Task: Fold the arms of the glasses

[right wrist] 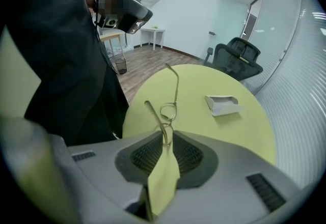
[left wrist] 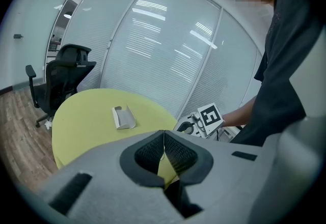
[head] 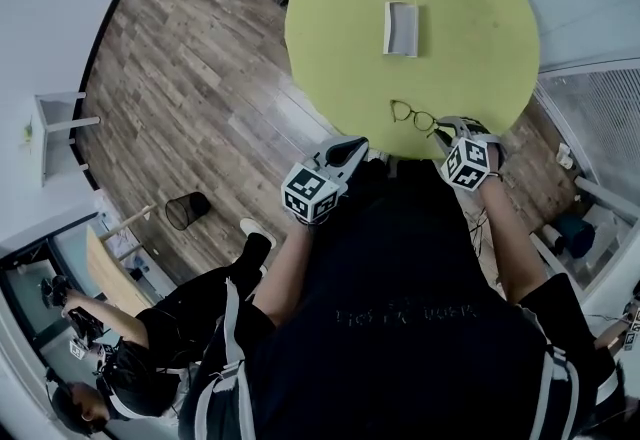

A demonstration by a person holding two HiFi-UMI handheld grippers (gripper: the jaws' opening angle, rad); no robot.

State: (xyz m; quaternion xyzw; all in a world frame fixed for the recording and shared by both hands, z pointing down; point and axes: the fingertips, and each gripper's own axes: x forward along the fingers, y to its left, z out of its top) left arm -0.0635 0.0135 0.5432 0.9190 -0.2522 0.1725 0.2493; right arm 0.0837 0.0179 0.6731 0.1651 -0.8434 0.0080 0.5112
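The right gripper (right wrist: 164, 135) is pinched shut on the near lens rim of the glasses (right wrist: 168, 111). They sit at the lower edge of the round yellow-green table (head: 340, 8) in the head view. I'd guess the grip steadies the frame while both arms stick out unfolded. The left gripper (left wrist: 163, 139) hovers by the table's edge, jaws together on nothing. The hinges are too fine to make out. The open glasses case (head: 401, 28) lies well apart.

table (head: 340, 18): round, yellow-green, standing on wood floor (head: 200, 78) | case (head: 401, 29): pale, open, lying near middle | glasses (head: 413, 115): showing at near edge, contact unclear
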